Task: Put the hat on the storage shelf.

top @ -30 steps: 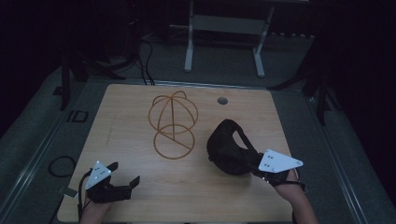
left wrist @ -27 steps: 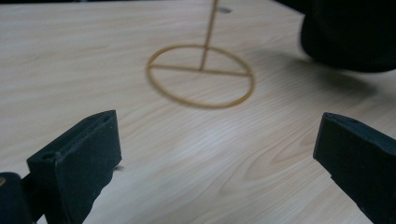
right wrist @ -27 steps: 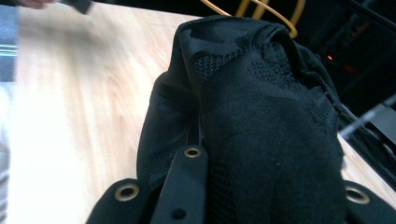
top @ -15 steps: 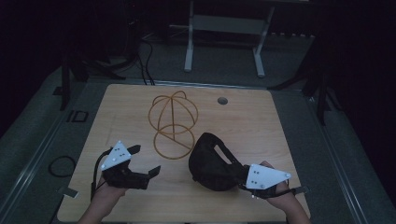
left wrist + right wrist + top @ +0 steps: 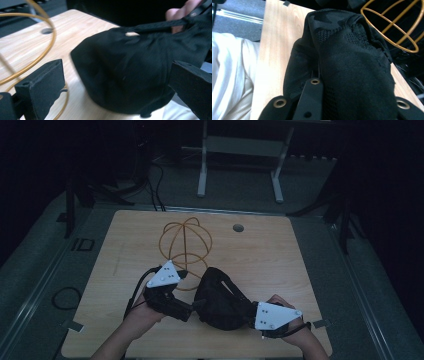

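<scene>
While gripped (right tongs (image 5: 247,312)), cap (image 5: 220,297).

Readable text: none on the black cap (image 5: 220,300), the wire frame (image 5: 186,245) or the worktop (image 5: 280,255).
Floor mark by the worktop's far left corner: too blurred to read.

The right hand-held gripper (image 5: 250,312) grips a black cap (image 5: 220,297) above the table (image 5: 280,255). The left hand-held gripper (image 5: 192,306) meets the cap's left side. A gold wire stand (image 5: 186,242) stands behind.
</scene>
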### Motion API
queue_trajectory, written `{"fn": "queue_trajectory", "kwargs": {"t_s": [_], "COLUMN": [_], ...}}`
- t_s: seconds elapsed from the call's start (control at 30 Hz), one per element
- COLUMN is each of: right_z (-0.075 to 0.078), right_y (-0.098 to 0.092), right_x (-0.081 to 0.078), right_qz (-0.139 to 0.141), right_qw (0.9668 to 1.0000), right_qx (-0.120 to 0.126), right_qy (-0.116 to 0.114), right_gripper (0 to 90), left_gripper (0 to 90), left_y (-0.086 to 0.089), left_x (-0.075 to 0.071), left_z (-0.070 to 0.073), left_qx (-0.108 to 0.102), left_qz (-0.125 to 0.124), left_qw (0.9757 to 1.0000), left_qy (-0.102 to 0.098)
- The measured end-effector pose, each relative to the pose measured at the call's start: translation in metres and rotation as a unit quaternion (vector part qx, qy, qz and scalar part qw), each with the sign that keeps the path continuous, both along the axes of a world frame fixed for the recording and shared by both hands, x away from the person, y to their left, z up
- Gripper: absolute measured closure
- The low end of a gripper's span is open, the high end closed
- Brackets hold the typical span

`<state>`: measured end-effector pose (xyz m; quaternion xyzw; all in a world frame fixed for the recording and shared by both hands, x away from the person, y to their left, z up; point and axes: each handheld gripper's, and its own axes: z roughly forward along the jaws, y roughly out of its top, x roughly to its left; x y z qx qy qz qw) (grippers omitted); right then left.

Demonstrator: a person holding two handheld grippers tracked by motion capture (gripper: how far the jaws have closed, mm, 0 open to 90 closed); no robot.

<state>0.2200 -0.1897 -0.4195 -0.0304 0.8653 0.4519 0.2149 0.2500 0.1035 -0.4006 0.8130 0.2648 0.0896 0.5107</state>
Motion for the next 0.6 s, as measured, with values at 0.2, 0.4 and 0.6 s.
{"fn": "queue_trajectory", "kwargs": {"t_s": [0.2,0.4,0.6], "right_z": [-0.002,-0.001,-0.002], "right_y": [0.006,0.007,0.006], "right_x": [-0.004,-0.005,-0.003], "right_qz": [0.018,0.03,0.035], "right_qw": [0.9997,0.9994,0.9993], "right_qx": [-0.013,-0.014,-0.013], "right_qy": [-0.01,-0.014,-0.011], "right_gripper": [88.7,88.6,88.6], "left_gripper": [1.3,12.5,58.5], "left_y": [-0.012,-0.017,-0.016], "left_x": [0.009,0.007,0.005], "left_z": [-0.001,-0.009,-0.011], "left_qx": [-0.002,-0.002,-0.016], "left_qz": [-0.044,-0.084,-0.104], "left_qw": [0.9974,0.9935,0.9928], "left_qy": [0.056,0.077,0.057]}}
